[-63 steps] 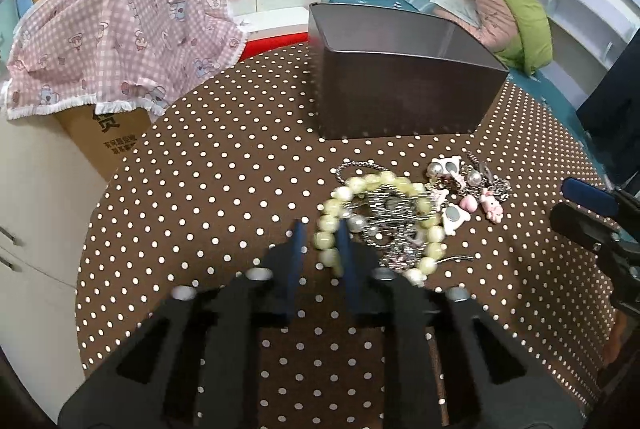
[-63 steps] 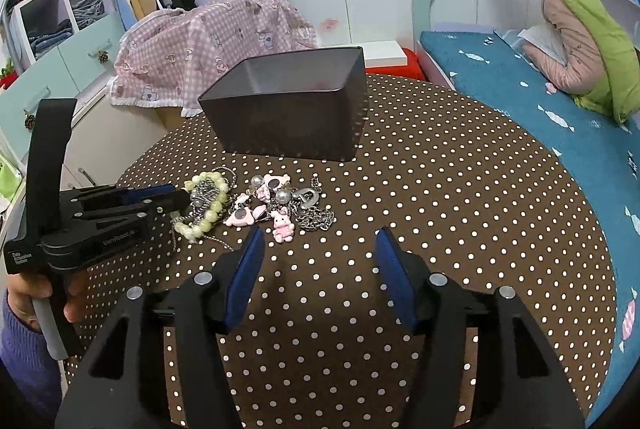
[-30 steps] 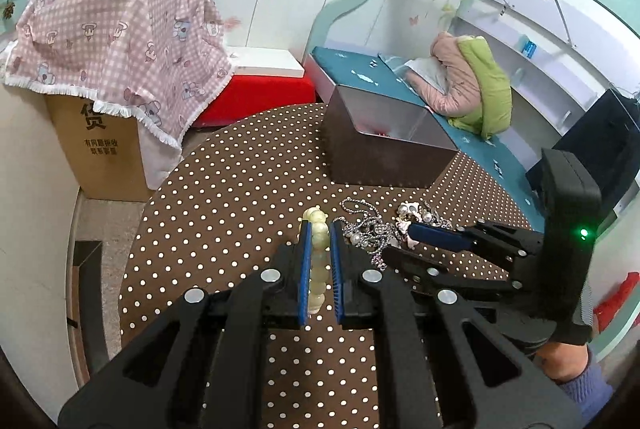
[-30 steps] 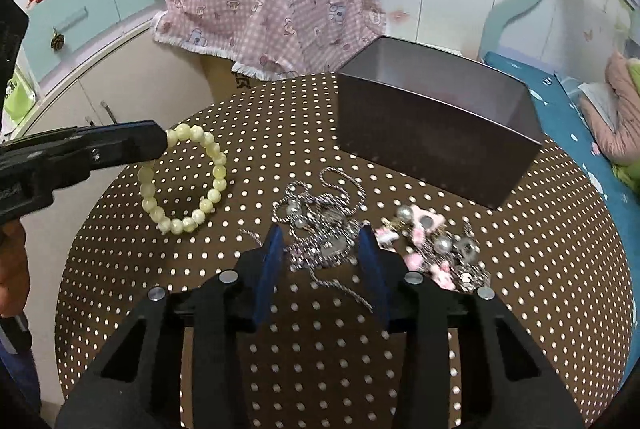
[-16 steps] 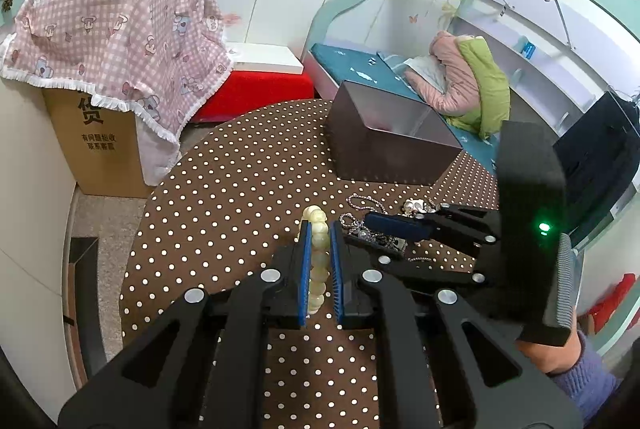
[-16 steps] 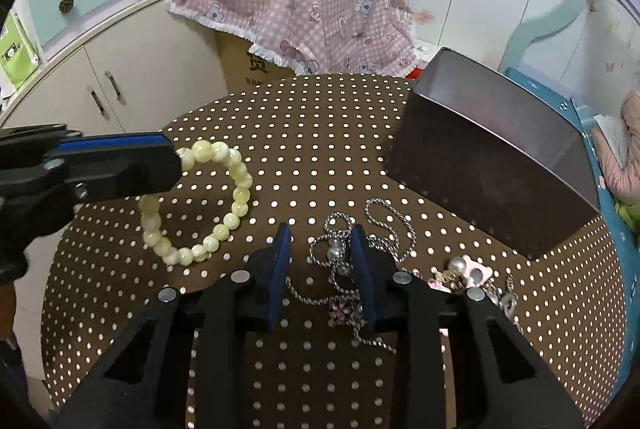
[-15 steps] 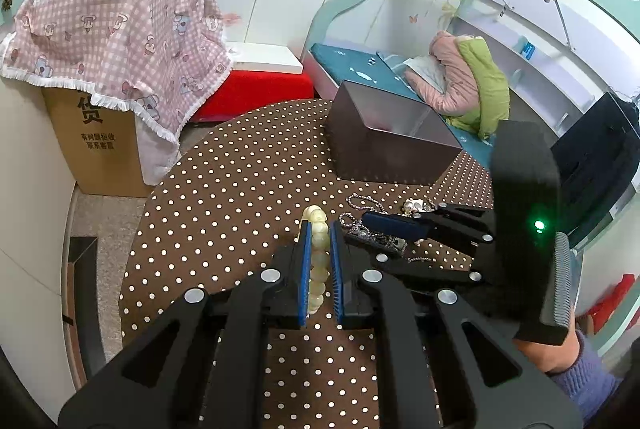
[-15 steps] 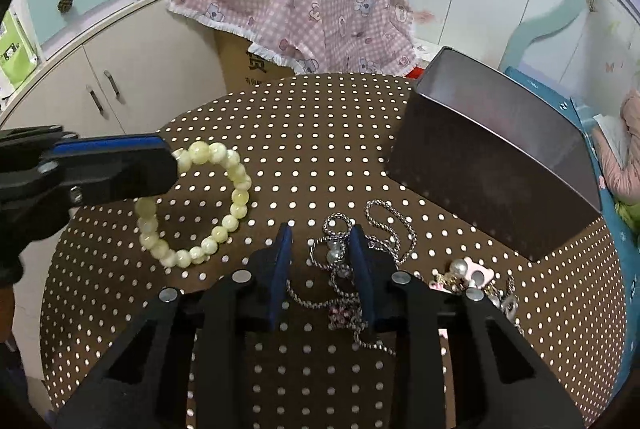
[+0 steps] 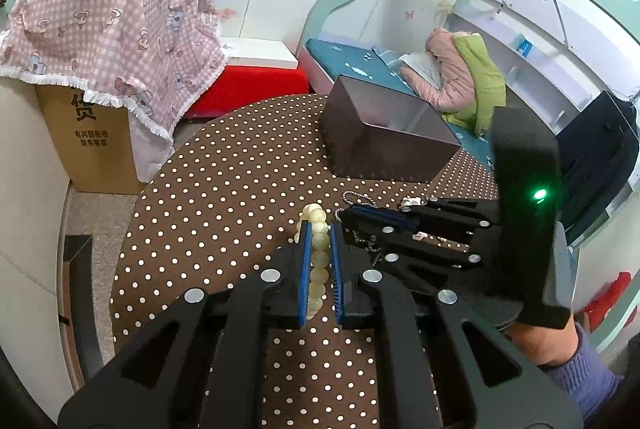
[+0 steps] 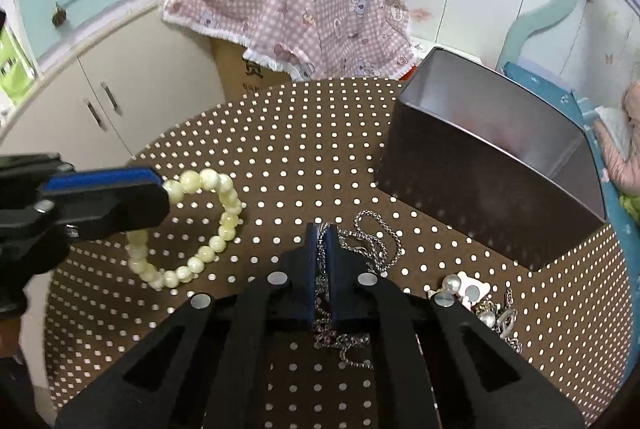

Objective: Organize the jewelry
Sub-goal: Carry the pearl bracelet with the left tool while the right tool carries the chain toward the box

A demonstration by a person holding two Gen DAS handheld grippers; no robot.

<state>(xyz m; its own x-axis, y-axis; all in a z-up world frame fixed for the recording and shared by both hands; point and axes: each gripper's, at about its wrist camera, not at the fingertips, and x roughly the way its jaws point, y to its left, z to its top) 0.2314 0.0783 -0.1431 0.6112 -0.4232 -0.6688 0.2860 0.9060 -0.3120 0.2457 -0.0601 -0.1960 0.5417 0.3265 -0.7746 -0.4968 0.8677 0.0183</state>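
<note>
Jewelry in three lots on the dotted brown table. Pale bead bracelet pinched between the left gripper fingers, most of the loop hanging free beyond the tips, above the cloth. Silver chain caught in the right gripper, jaws nearly together on it; loops trail ahead and right of the tips, more links lie under the jaws. Pink-and-pearl charm cluster lies loose on the cloth to the right of the right gripper. Dark open box sits ahead and right, near the chain, apart from it.
</note>
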